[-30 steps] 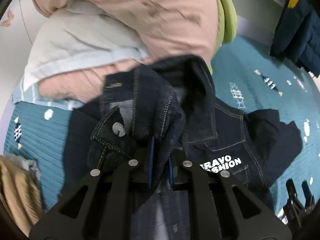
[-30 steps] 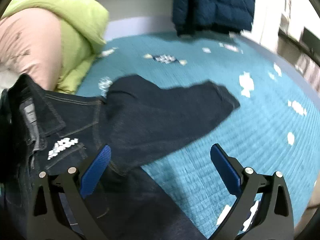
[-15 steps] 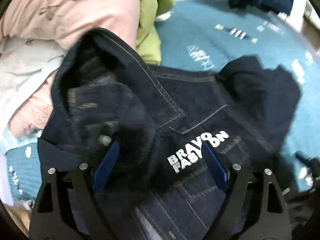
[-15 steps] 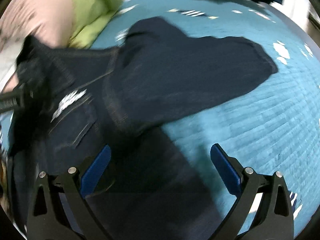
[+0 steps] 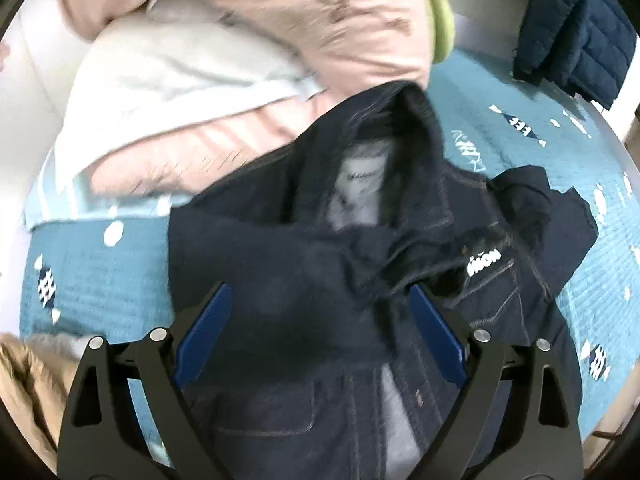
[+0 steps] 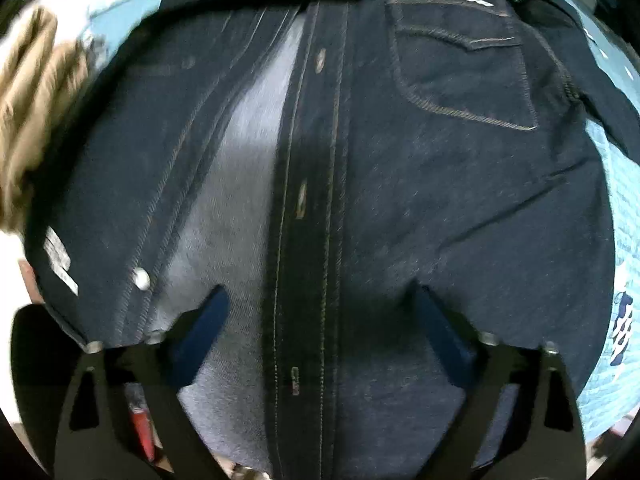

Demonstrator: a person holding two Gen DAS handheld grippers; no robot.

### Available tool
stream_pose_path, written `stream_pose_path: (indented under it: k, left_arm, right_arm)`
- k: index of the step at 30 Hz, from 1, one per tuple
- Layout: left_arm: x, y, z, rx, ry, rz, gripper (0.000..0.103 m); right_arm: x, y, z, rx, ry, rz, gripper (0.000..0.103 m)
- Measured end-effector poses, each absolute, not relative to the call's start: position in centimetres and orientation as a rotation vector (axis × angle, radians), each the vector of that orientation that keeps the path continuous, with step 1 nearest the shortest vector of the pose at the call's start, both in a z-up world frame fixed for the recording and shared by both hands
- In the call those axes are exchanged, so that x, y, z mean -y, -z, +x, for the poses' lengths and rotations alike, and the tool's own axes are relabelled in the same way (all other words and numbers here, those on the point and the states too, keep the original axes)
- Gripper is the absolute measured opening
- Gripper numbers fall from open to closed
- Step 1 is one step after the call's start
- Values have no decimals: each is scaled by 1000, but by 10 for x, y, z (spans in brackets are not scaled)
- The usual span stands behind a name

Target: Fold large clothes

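A dark denim jacket with white chest lettering lies front up on the teal bedspread. Its collar is rumpled and its left sleeve is folded across the chest. My left gripper is open and empty just above the folded sleeve. In the right wrist view the jacket fills the frame, with its button placket running down the middle. My right gripper is open and empty close over the jacket's lower front.
A pile of pink, white and green bedding lies behind the collar. A navy puffer jacket hangs at the far right. A tan garment lies at the left edge, also in the right wrist view.
My left gripper has let go of the jacket's front and opened; the sleeve now lies across the chest. My right gripper has swung from the right sleeve to over the jacket's lower front.
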State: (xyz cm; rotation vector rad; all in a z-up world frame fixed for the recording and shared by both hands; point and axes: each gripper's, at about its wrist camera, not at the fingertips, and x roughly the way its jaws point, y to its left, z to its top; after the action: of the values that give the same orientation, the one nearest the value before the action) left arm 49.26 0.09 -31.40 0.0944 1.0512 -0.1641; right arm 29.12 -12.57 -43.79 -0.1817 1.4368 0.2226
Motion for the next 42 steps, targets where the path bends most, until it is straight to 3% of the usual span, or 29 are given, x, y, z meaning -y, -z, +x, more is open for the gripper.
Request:
stream_pose_path:
  k: [4, 6, 7, 8, 12, 20, 24, 26, 28, 30, 32, 37, 42]
  left_arm:
    - [-20, 314, 479, -1077, 145, 74, 90]
    - [-26, 312, 472, -1082, 146, 67, 90]
    - [-27, 311, 470, -1085, 147, 67, 90]
    - [-28, 310, 468, -1087, 148, 67, 90]
    - [-33, 307, 456, -1100, 154, 82, 90]
    - [-35, 311, 449, -1125, 164, 43, 90]
    - [-20, 329, 450, -1170, 183, 32, 90]
    - [-12, 339, 451, -1188, 188, 41, 90]
    - [-2, 351, 451, -1211, 209, 40, 90]
    - [5, 358, 452, -1215, 219, 24, 90]
    - [10, 363, 452, -1218, 227, 1, 90]
    - [29, 374, 452, -1216, 251, -29, 90]
    - [58, 386, 444, -1208, 280, 14, 90]
  right_arm:
    - [122, 437, 288, -1406, -195, -190, 72]
    - [119, 430, 283, -1386, -175, -169, 43]
    - [116, 427, 282, -1376, -168, -159, 33]
    - [112, 425, 280, -1365, -166, -156, 13]
    - [118, 426, 281, -1359, -123, -69, 5]
    - [91, 379, 278, -1280, -219, 74, 5]
    - [88, 417, 264, -1422, -263, 134, 4]
    - [85, 422, 257, -1393, -265, 121, 4]
    - [97, 418, 258, -1384, -285, 229, 8]
    - [118, 403, 260, -1352, -280, 318, 31]
    - [139, 378, 259, -1259, -280, 355, 40]
    - [250, 330, 286, -1012, -81, 398, 40]
    - [385, 350, 336, -878, 108, 695, 42]
